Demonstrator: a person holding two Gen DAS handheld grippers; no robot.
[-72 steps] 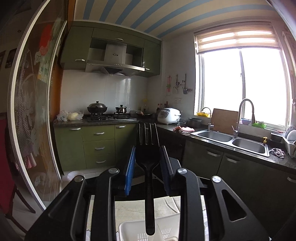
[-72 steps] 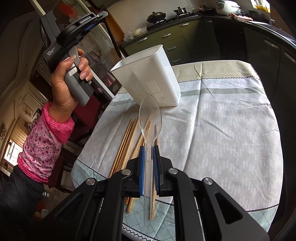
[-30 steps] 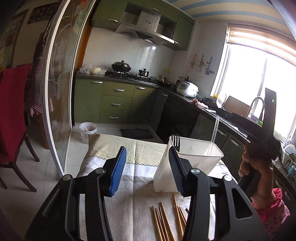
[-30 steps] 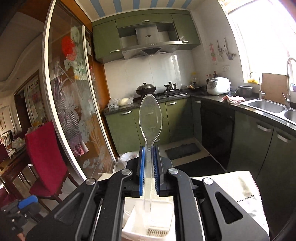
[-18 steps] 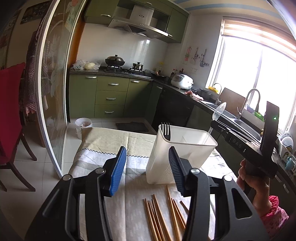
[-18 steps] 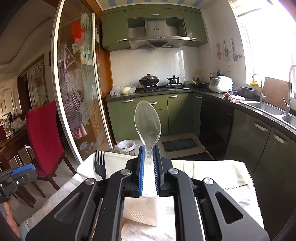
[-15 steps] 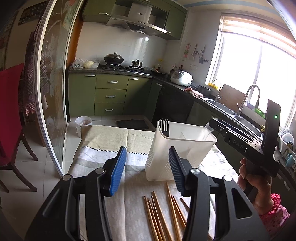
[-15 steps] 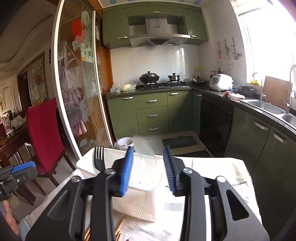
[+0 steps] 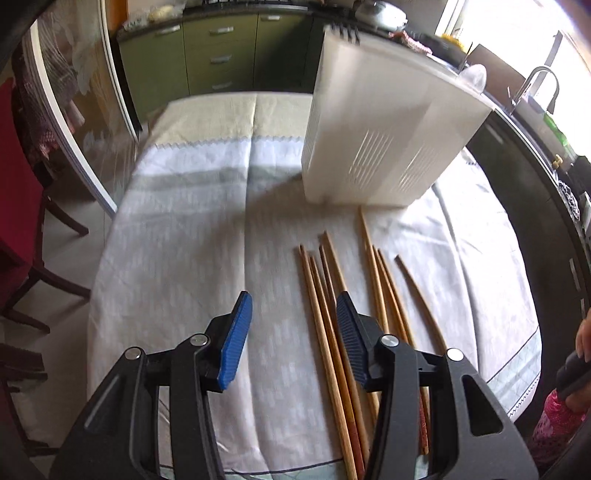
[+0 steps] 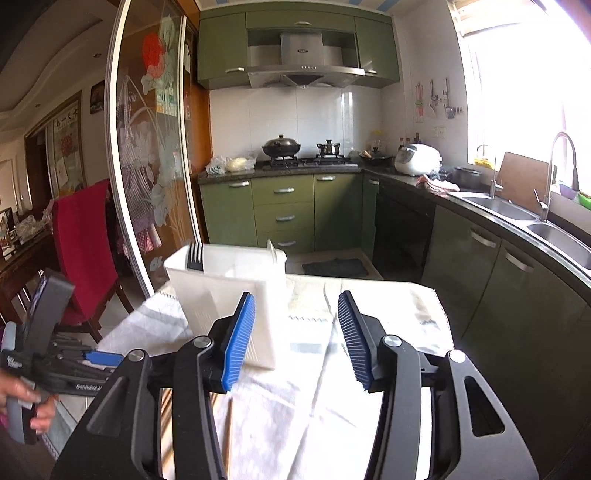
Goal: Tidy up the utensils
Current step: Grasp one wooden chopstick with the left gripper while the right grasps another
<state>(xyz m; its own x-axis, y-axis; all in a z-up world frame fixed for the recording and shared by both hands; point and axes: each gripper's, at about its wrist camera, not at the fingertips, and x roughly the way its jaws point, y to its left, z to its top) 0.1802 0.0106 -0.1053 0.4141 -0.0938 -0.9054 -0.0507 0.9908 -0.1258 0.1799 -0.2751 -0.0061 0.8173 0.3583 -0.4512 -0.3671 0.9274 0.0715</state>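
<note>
A white utensil holder (image 9: 384,125) stands on the clothed table (image 9: 192,229); it also shows in the right wrist view (image 10: 229,291). A black fork (image 10: 195,256) and a clear spoon (image 10: 272,251) stand in it; the fork tines (image 9: 341,33) and spoon bowl (image 9: 472,75) poke above the rim. Several wooden chopsticks (image 9: 332,314) lie on the cloth in front of the holder. My left gripper (image 9: 293,339) is open and empty, low over the chopsticks' left side. My right gripper (image 10: 295,339) is open and empty, just behind the holder.
A red chair (image 10: 85,243) stands left of the table by a glass sliding door (image 10: 147,166). Green kitchen cabinets (image 10: 284,210), a stove and a sink counter (image 10: 517,221) lie beyond. The table's near edge (image 9: 295,469) is below the left gripper.
My right gripper has opened and let go of the clear spoon, which now stands in the holder. My left gripper has tilted down toward the chopsticks on the cloth.
</note>
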